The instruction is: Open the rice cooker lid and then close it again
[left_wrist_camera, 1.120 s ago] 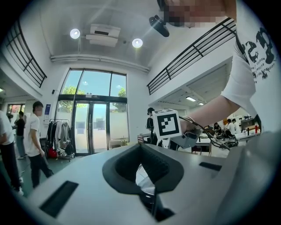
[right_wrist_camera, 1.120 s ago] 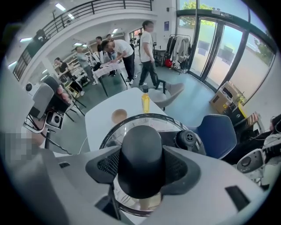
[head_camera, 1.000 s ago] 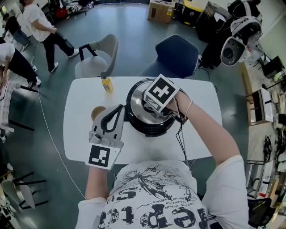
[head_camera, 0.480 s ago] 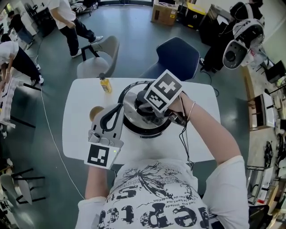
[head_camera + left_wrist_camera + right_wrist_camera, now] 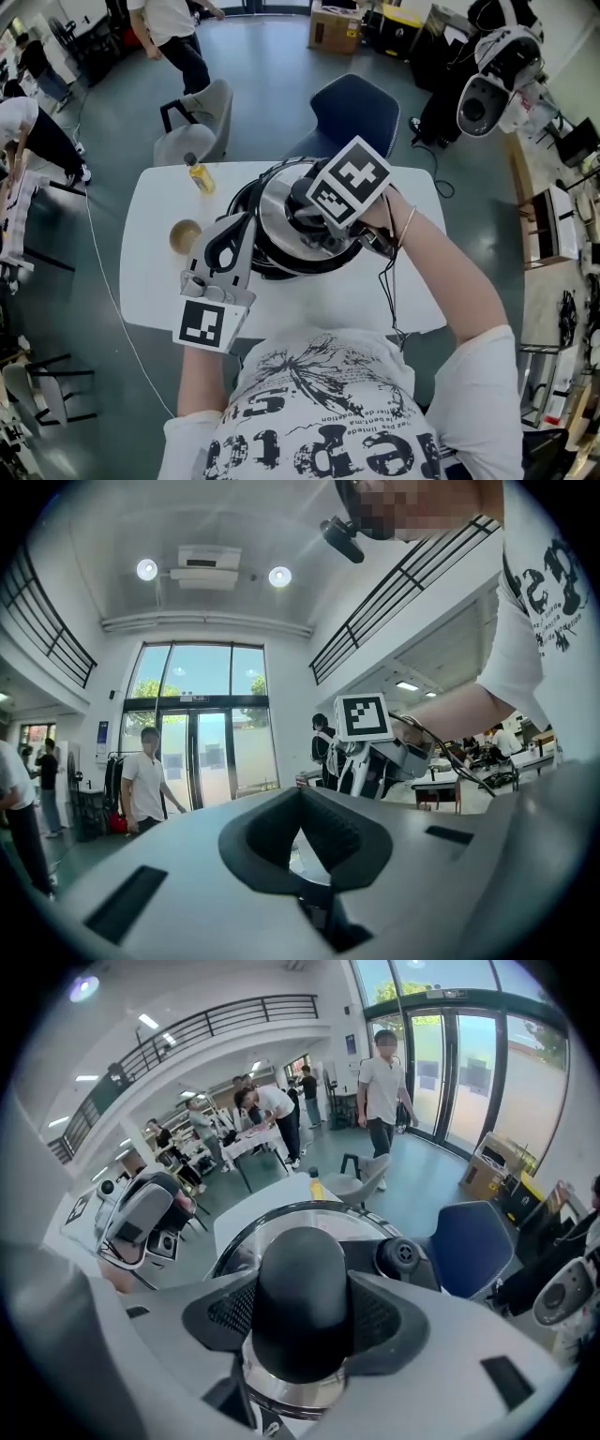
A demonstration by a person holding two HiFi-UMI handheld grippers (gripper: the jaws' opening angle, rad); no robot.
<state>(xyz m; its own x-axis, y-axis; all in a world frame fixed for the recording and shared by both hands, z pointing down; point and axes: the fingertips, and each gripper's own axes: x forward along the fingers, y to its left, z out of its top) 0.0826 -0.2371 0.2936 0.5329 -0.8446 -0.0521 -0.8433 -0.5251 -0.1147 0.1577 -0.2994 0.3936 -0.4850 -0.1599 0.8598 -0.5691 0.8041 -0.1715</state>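
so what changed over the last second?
The right gripper, clamped on the knob, has lifted the lid up off the rice cooker. Unchanged: its grip on the knob, the left gripper shut and empty beside the rice cooker, and the bottle and bowl on the table.

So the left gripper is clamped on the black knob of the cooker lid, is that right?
Not quite: it is the right gripper that is clamped on the black knob of the cooker lid, as the right gripper view shows. The left gripper holds nothing.
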